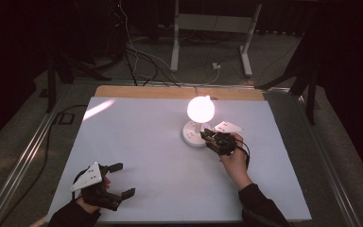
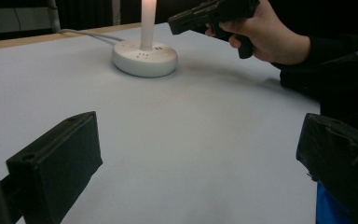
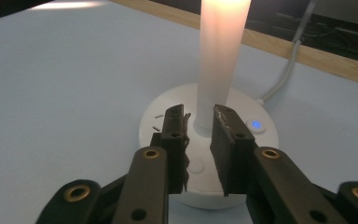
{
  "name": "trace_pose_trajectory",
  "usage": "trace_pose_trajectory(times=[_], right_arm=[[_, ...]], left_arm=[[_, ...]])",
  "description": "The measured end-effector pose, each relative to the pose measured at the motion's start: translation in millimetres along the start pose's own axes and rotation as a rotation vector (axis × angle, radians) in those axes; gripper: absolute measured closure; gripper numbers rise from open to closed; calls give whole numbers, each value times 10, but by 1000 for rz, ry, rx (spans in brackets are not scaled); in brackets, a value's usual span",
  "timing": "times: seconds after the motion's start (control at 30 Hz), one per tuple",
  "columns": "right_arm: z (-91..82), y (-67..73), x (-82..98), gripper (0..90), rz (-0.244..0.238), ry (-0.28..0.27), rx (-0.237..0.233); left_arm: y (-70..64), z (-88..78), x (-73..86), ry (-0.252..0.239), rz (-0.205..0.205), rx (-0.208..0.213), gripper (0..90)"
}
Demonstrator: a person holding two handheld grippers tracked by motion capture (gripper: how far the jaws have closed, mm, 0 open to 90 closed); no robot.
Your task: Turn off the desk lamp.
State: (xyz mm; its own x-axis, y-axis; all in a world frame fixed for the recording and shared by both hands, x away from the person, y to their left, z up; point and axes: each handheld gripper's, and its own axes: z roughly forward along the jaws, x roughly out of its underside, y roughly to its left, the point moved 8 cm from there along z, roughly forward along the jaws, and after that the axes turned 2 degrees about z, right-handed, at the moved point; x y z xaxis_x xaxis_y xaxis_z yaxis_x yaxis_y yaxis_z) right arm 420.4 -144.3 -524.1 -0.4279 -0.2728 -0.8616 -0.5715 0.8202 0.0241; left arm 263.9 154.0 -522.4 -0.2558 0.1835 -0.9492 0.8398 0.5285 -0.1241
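Lamp (image 1: 197,120): stands lit on the white table (image 1: 137,156), toward the far edge and right of the middle, its round base flat on the sheet.
Long axis: the stem (image 3: 221,56) rises straight up from the middle of the base (image 3: 168,116), with the glowing globe on top in the high view.
Cable: a white lead (image 3: 286,70) leaves the back of the base and runs off over the wooden edge of the table.
Right tongs (image 1: 211,137): held just at the near right side of the base; jaws drawn close together with a narrow gap, nothing between them, aimed at the foot of the stem without touching it.
Left tongs (image 1: 120,179): low at the near left corner of the table, well apart from the lamp; jaws wide apart and empty.
Right gripper view alone: a small blue light (image 3: 256,124) on the base, to the right of the stem, and a round button (image 3: 196,165) between the jaws.
Left gripper view alone: the base from the side, with the person's hand (image 2: 270,37) above and to its right.
High view alone: the bright globe.
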Motion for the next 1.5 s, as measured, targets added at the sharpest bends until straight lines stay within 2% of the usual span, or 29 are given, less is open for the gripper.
trace_pose_trajectory(times=[0.03, 0.23, 0.6, 1.2, 1.5], right_arm=[[16, -13, 16, 817, 1, 8, 11], [72, -43, 76, 899, 12, 45, 29], [167, -36, 143, 900, 9, 84, 34], [248, -3, 202, 900, -2, 116, 38], [251, -2, 204, 900, -11, 115, 43]], left_arm=[[0, 0, 1, 0, -1, 0, 6], [-1, 4, 3, 2, -1, 0, 6], [-2, 4, 5, 3, 0, 0, 6], [-6, 1, 4, 3, 3, 2, 6], [-8, 3, 4, 2, 2, 1, 6]])
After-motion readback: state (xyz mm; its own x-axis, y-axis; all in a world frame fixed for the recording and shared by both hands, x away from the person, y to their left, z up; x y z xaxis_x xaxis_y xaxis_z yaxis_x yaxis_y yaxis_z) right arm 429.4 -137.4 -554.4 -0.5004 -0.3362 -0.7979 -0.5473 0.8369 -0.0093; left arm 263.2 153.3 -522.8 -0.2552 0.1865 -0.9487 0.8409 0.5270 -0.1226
